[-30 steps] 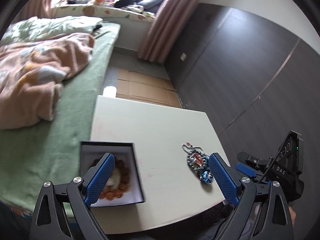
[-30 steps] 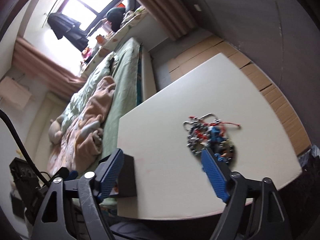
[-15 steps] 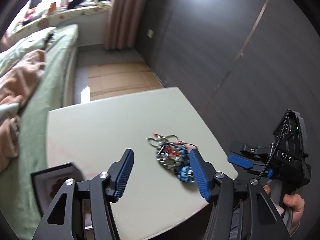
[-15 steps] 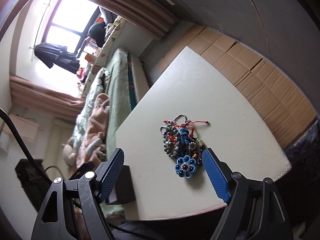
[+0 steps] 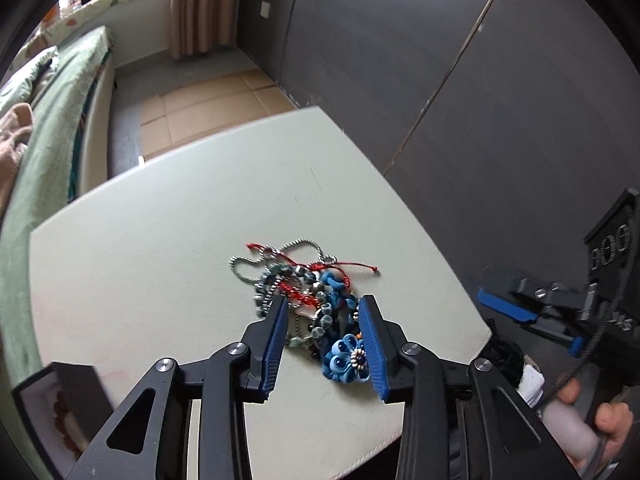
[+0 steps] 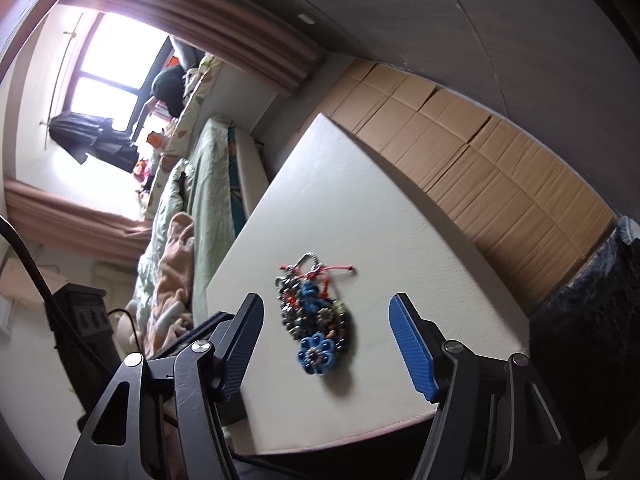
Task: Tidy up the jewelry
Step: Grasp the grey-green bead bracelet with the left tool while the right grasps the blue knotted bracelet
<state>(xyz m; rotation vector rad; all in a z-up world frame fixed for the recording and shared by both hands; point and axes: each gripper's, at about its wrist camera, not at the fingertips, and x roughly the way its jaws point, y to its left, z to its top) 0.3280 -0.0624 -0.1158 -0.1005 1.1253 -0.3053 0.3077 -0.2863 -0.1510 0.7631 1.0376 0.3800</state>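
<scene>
Landmark: we are taking the jewelry pile (image 5: 310, 300) as our reference; it is lying on the white counter (image 5: 160, 240), nearer the counter's front edge than its far edge.
Pile: we are seeing beaded strands, a silver chain, a red cord and a blue flower (image 5: 348, 360) tangled together; the flower is sitting at the pile's near end.
Left claw (image 5: 323, 340): we are holding it partly open, its blue pads flanking the pile's near end, the flower just inside the right pad; we cannot tell whether the pads are touching anything, and nothing is gripped.
Right claw (image 6: 326, 354): we are holding it wide open and empty, with the pile between its fingers and apart from both.
Box (image 5: 60, 400): a dark open box is sitting left of the pile at the counter's near corner, with brown beads inside.
Bed (image 5: 48, 120): a green-covered bed is running along the counter's side, far left of the pile.
</scene>
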